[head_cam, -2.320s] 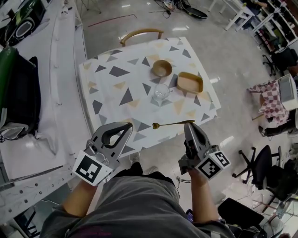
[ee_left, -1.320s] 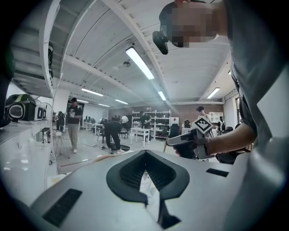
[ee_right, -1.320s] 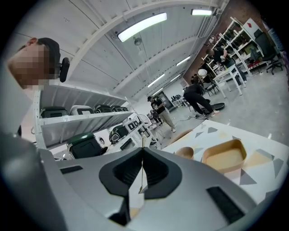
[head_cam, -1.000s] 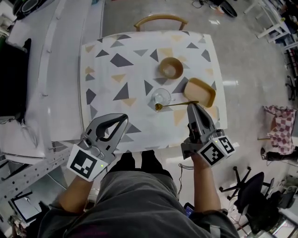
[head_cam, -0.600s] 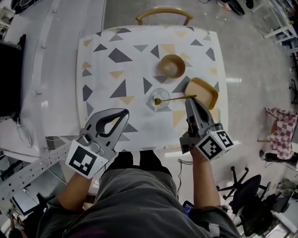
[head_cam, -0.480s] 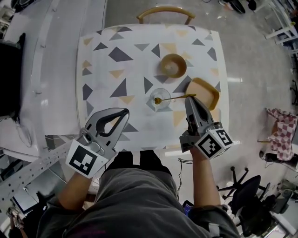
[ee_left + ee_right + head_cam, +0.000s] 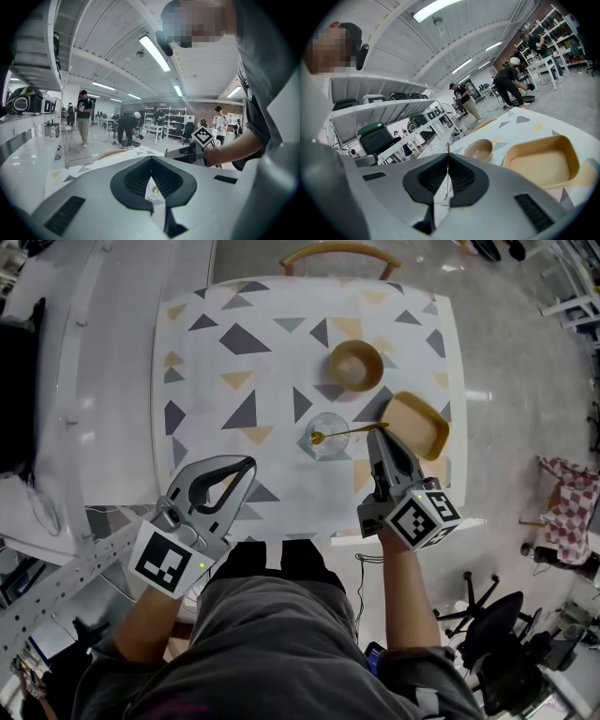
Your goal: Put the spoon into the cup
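The right gripper (image 7: 378, 435) is clamped tight on the gold spoon (image 7: 349, 431), pinching the very end of the handle. In the right gripper view that handle shows as a thin upright line squeezed between the two jaws. The spoon reaches out level to the left, and its bowl end sits over the mouth of the clear glass cup (image 7: 333, 442). Whether it has dipped below the rim, the head view does not settle. The cup stands on the triangle-patterned table (image 7: 216, 381), on the person's side of centre. The round wooden bowl (image 7: 355, 364) lies beyond it, and the tan rectangular tray (image 7: 420, 426) sits just to its right, close beside the right gripper's nose. Over on the other side, the left gripper (image 7: 246, 465) hangs above the near edge of the table, well apart from the cup. Its jaws are pressed together with nothing between them. Through their opening the left gripper view catches the glass with a golden glint at it. A wooden chair back (image 7: 339, 251) shows at the table's far edge.
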Demonstrator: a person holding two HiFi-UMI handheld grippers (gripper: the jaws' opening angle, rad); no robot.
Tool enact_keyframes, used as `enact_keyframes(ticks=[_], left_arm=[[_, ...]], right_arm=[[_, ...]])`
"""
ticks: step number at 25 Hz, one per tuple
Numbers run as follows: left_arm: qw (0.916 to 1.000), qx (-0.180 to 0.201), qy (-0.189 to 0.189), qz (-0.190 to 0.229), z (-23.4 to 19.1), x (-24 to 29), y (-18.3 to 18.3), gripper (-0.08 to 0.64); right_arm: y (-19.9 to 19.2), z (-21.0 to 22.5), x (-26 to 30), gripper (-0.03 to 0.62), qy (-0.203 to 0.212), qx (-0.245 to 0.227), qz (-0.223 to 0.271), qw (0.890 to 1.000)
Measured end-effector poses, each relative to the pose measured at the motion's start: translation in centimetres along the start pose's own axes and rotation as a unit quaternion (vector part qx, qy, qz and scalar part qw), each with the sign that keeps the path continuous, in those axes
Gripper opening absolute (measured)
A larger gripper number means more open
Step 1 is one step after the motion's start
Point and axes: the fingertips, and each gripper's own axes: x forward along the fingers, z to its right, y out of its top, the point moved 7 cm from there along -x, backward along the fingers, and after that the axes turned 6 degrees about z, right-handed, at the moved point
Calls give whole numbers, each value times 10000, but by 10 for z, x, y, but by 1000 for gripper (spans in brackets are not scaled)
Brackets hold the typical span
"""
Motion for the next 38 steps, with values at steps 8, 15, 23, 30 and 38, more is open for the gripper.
enact_keyframes(ticks=[8,15,23,30,38], left_arm=[[10000,-39,-58,-8,-2,-3,-5,14],[9999,-68,-86,-11,-1,-7,-7,15],[10000,-57,-76,-12,0,-13,-7,14],[9999,-13,-100,12,4,-17,-5,15],[9999,41,-112,56,9,-23,-2,15]], right_arm=[[-11,0,5,23,-109,-156,-57,9998],[-21,0,7,23,-185,-200,-126,9995],[-27,3,8,23,-270,-241,-159,9992],[-29,4,7,23,-317,-292,-135,9990],[-32,2,4,25,-419,-238,-157,9987]])
